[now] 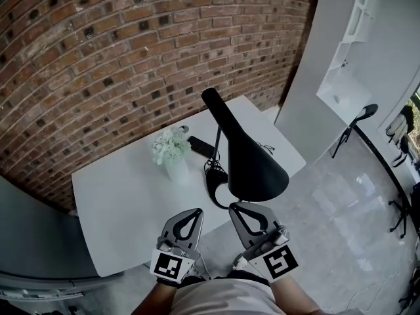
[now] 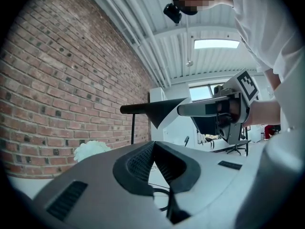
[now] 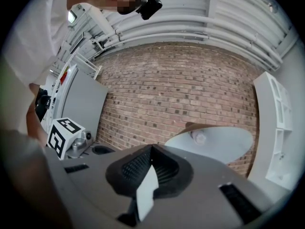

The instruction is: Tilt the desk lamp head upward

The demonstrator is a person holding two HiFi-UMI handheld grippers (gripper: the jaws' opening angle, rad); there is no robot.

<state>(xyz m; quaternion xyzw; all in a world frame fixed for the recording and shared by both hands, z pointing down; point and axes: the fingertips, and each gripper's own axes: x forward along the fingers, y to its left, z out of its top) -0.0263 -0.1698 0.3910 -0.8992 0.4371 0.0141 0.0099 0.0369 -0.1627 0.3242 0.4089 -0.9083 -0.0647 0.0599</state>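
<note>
While both grippers hang at the near edge of the white table [image 1: 125, 202], that table fills most of the space ahead of them. Next biggest is the desk lamp head [image 1: 252, 156], black, sitting just ahead of and above the right gripper [image 1: 235, 207], open side angled down toward it, bulb visible inside. Right gripper's jaws are pressed together, nothing in them. Same for the left gripper [image 1: 196, 211]: tips meeting, empty. Ahead of the left one is a little pot of white flowers [image 1: 172, 146], with a small black box [image 1: 200, 147] beside it.
</note>
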